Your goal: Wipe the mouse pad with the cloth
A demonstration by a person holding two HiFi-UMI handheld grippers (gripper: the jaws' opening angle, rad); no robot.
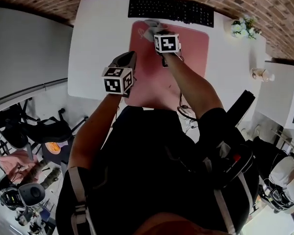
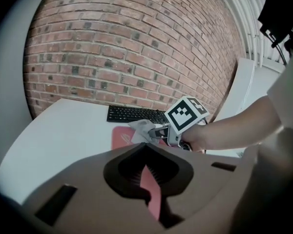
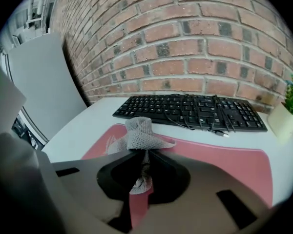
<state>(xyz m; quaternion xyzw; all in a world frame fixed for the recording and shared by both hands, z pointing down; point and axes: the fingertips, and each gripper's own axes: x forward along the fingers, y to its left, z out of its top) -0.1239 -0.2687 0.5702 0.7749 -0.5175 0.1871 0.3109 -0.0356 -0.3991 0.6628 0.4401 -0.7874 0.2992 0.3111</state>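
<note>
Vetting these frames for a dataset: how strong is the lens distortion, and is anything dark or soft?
Head view: heavy fisheye, the white table bows at its edges, and the person's torso reads nearly black. Left gripper view: the brick wall bulges inside a black vignette. Right gripper view: same bulge, yet the keyboard and cloth look fairly sharp.

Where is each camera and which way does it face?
Head view: on the head, steeply down at the table; forearms, left gripper, right gripper show.
Left gripper view: on that gripper, toward the brick wall; its shut jaws, the right forearm.
Right gripper view: on its gripper, toward the keyboard; jaws clamping the cloth.
All share: mouse pad, keyboard, cloth.
</note>
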